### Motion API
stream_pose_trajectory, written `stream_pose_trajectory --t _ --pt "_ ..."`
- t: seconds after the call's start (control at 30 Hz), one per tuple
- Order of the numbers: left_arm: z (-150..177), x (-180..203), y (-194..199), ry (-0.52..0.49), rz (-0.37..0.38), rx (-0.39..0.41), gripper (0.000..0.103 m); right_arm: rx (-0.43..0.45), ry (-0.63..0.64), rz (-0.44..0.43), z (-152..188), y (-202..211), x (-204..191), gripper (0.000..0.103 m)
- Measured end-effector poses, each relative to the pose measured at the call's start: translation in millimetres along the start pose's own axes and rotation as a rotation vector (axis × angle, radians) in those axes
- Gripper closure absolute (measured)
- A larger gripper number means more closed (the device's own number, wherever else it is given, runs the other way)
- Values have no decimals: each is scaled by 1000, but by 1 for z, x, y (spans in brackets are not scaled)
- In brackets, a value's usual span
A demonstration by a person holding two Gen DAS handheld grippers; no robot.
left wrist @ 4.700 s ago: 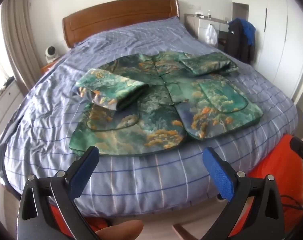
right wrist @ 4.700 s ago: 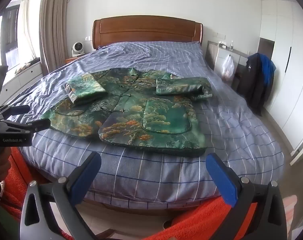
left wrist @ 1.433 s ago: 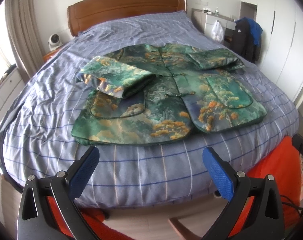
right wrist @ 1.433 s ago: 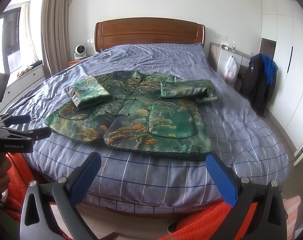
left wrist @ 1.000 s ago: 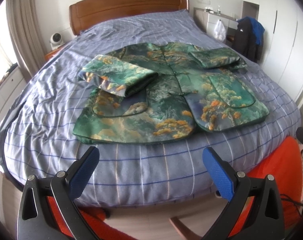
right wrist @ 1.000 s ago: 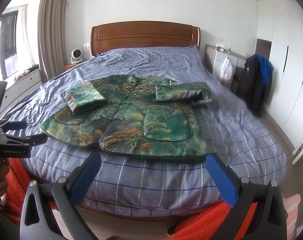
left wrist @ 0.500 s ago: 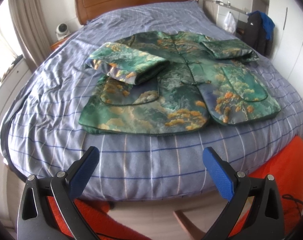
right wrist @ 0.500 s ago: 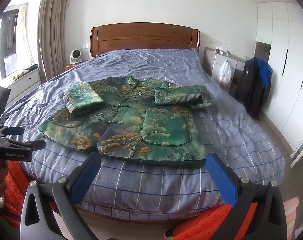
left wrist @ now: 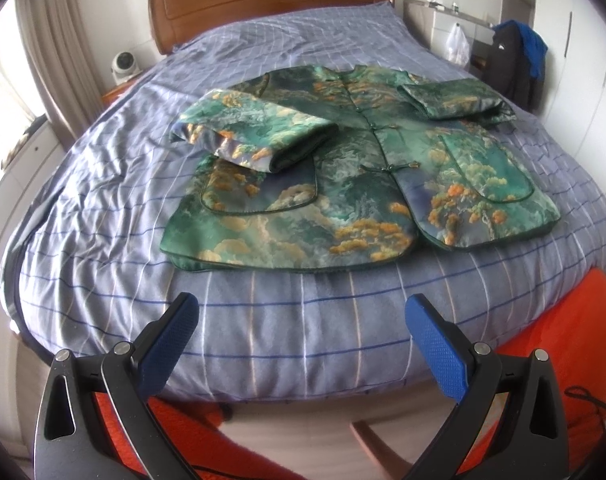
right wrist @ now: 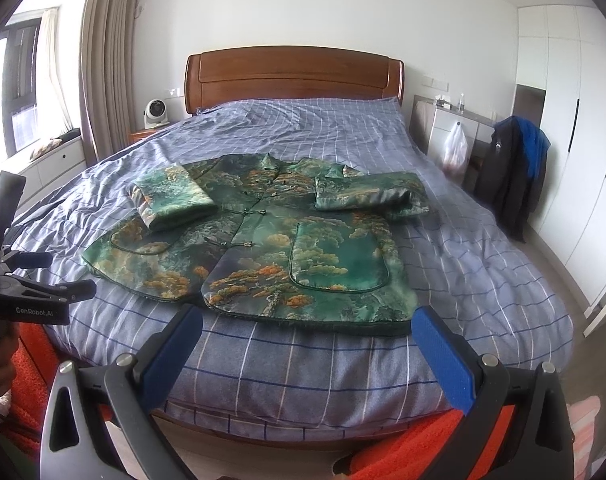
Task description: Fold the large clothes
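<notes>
Ahead of both tongs: the green brocade jacket (left wrist: 343, 184) is laid flat, front up, on the blue checked bedspread (left wrist: 103, 208), its hem nearest the tongs and its collar away toward the headboard (right wrist: 295, 76).
Left gripper (left wrist: 303, 344): fingers are spread wide with nothing between them; it is held short of the bed's near edge, well apart from the hem.
Right gripper (right wrist: 307, 352): likewise spread and empty, its tips seen just below the jacket's right hem corner, though contact cannot be told.
Sleeves: the left sleeve (left wrist: 255, 136) and right sleeve (right wrist: 371, 196) are already laid back over the chest, so the next fold is judged to be hem toward collar.
Weight and stiffness: the cloth looks thick, lined and padded at its edges, so it is expected to be fairly heavy and to bend in a soft roll rather than crease sharply.
Surface: a satin sheen is seen, so slipping is likely.
Hold: the two hem corners are judged best, each pinched through all layers.
</notes>
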State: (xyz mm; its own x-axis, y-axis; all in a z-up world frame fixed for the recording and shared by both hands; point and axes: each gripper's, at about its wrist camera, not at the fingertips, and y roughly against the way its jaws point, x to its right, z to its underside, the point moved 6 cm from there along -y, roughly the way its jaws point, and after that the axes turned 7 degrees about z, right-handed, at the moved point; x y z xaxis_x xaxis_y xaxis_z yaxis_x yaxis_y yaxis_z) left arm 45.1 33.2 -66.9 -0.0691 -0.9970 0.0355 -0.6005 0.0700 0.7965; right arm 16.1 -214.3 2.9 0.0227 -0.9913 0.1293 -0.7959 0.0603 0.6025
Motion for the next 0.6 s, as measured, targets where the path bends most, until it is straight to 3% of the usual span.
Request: stream_pose_trajectory --t 0.6 --pt "0 5 3 -14 0 8 0 -2 -6 -1 1 -1 2 0"
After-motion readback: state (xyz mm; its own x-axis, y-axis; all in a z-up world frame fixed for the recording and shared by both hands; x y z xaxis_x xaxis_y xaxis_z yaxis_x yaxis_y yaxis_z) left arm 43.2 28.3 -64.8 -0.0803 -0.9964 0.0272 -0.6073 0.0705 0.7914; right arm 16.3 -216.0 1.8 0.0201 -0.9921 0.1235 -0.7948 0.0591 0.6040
